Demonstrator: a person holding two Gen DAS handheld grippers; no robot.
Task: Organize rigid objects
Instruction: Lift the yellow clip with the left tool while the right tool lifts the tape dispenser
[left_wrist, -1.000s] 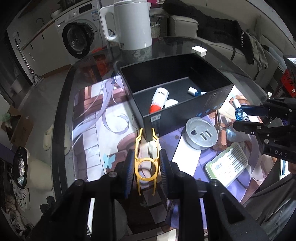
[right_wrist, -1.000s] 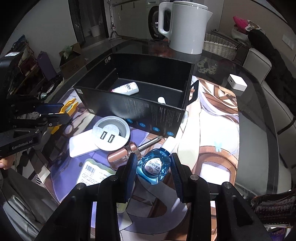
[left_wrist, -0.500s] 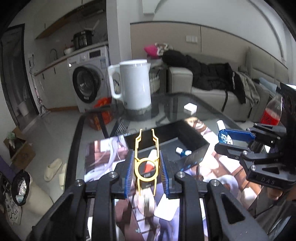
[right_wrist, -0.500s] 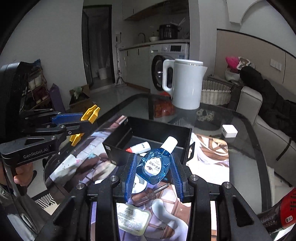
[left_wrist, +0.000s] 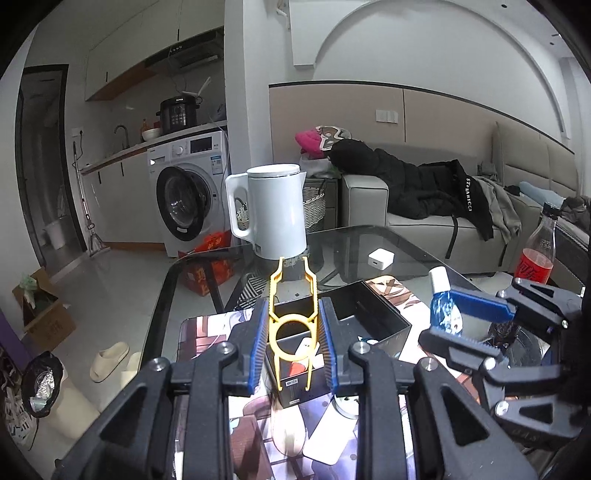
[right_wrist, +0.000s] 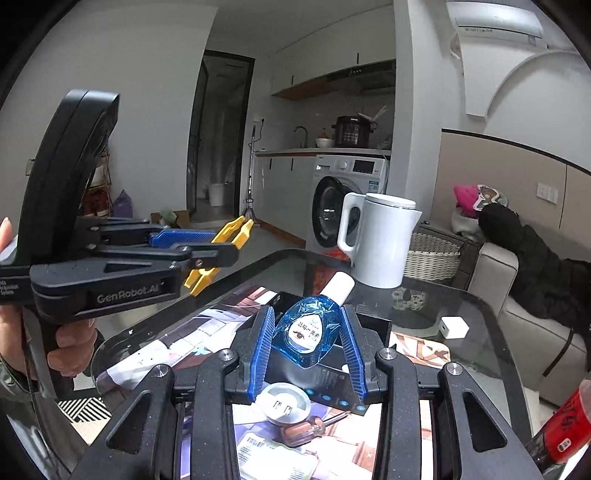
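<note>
My left gripper (left_wrist: 293, 328) is shut on a yellow plastic clip tool (left_wrist: 293, 317) and holds it high above the table. It also shows in the right wrist view (right_wrist: 218, 251). My right gripper (right_wrist: 306, 332) is shut on a small blue eye-drop bottle (right_wrist: 308, 334) with a white cap, also raised; the bottle shows in the left wrist view (left_wrist: 443, 308). The open black box (left_wrist: 369, 314) sits below on the printed mat and holds a red-and-white tube (left_wrist: 301, 354).
A white kettle (left_wrist: 273, 214) stands at the far edge of the glass table (right_wrist: 461, 306). A white charger cube (left_wrist: 380, 258), a round silver socket (right_wrist: 286, 402), a brown-handled screwdriver (right_wrist: 310, 430) and a labelled flat case (right_wrist: 273, 456) lie on the table. A red drink bottle (left_wrist: 537, 254) stands at right.
Both grippers have risen and tilted up from the table with their objects still held. The view now takes in the room rather than the tabletop.
</note>
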